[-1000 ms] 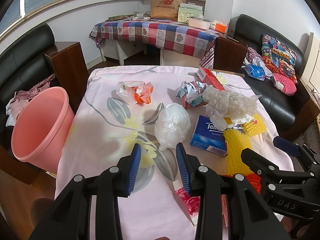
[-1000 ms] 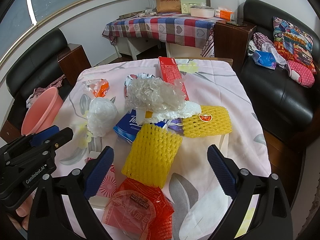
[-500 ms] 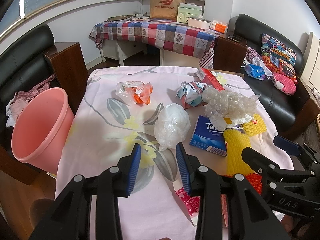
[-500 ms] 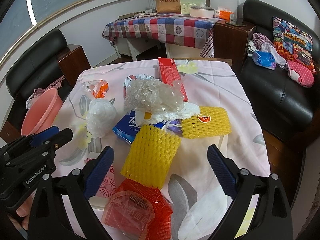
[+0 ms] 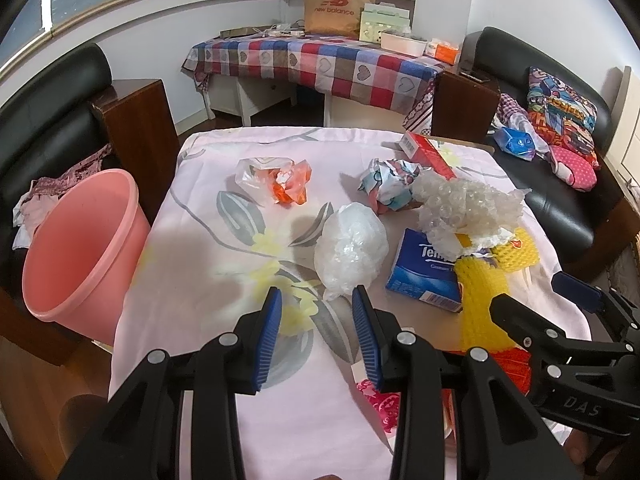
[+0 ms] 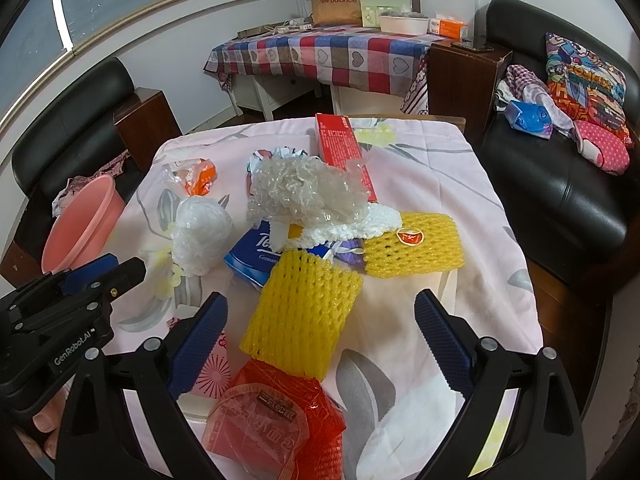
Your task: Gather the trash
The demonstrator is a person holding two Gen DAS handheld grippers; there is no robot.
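The left gripper (image 5: 316,336) has its jaws apart, empty, just before the white plastic ball (image 5: 351,252) on the table (image 5: 192,280). The right gripper (image 6: 320,340) is wide open over the yellow foam net (image 6: 304,312). The pink bin (image 5: 76,248) stands left of the table.

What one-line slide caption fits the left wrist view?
Left gripper open and empty before a white plastic wad, pink bin beside the trash-strewn table.
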